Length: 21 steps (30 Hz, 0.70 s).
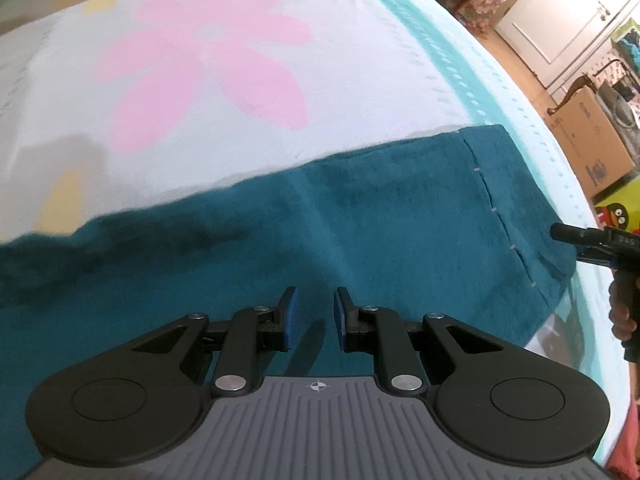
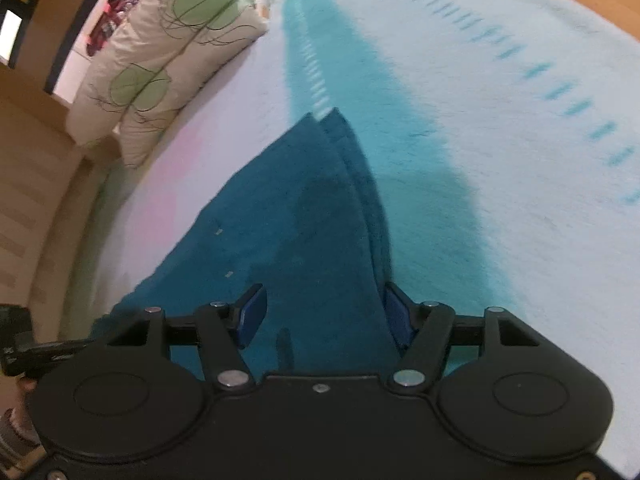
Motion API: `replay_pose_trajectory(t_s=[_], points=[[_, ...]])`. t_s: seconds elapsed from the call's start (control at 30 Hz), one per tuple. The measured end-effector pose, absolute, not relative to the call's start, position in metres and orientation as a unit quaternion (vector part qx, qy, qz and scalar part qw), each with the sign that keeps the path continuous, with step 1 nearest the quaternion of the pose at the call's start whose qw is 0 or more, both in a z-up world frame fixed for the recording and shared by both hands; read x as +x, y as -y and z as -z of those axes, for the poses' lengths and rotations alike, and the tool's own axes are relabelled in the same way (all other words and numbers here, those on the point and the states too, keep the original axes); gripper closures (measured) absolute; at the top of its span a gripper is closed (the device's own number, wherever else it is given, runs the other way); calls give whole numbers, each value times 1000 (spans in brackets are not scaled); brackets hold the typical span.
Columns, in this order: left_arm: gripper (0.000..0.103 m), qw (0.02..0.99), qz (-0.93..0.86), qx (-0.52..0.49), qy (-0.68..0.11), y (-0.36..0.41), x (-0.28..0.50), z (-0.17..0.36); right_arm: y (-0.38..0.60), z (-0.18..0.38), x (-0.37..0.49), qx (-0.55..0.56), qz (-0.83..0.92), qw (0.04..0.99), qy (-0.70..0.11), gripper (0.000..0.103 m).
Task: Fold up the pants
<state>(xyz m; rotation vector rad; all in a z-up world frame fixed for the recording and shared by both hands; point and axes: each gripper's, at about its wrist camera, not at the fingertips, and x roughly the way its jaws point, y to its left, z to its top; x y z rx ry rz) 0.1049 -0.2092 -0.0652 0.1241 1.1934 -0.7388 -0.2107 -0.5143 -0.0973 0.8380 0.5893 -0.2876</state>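
The teal pants (image 1: 360, 216) lay flat on a bed, spread over a white blanket (image 1: 224, 128) printed with a large pink flower (image 1: 208, 64) and edged by a turquoise band (image 2: 360, 80). One stitched hem (image 1: 500, 208) of the pants lay toward the edge of the bed, its layers stacked one on another.

Left tongs (image 1: 311, 320): poised over the pants, pointing steeply down. The blue pads (image 1: 289, 316) stood a narrow way apart, with only a slim gap between them and no cloth in it; nothing was held.

Right tongs (image 2: 326, 316): set low over the pants near their side edge. The jaws stood wide apart, one blue pad (image 2: 252, 312) above the cloth and the other (image 2: 396, 316) just beyond the folded edge, on the blanket side. The cloth ran between them, but the pads did not press on it. In the left wrist view the right tongs (image 1: 560, 234) appeared at the far side of the hem, with the hand (image 1: 624, 312) that carried them below.

Two cream pillows (image 2: 160, 64) with green leaf shapes stood at the head of the bed, well apart from the pants. Cardboard boxes (image 1: 592, 140) and a white door (image 1: 560, 12) stood beyond the bed.
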Motion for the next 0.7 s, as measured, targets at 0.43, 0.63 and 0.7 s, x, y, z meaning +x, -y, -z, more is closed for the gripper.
replay_pose_trajectory(t_s=[0.43,0.63,0.7], points=[[85,778,328,78,-530,248,142,83,478,42,-203,388,135,882,-231,86],[85,788,338,66,-510,235,140,64,441,0,-180,348,109,905,-218,86],[85,791,334,50,-510,215,139,54,427,-12,-170,336,93,912,-215,86]])
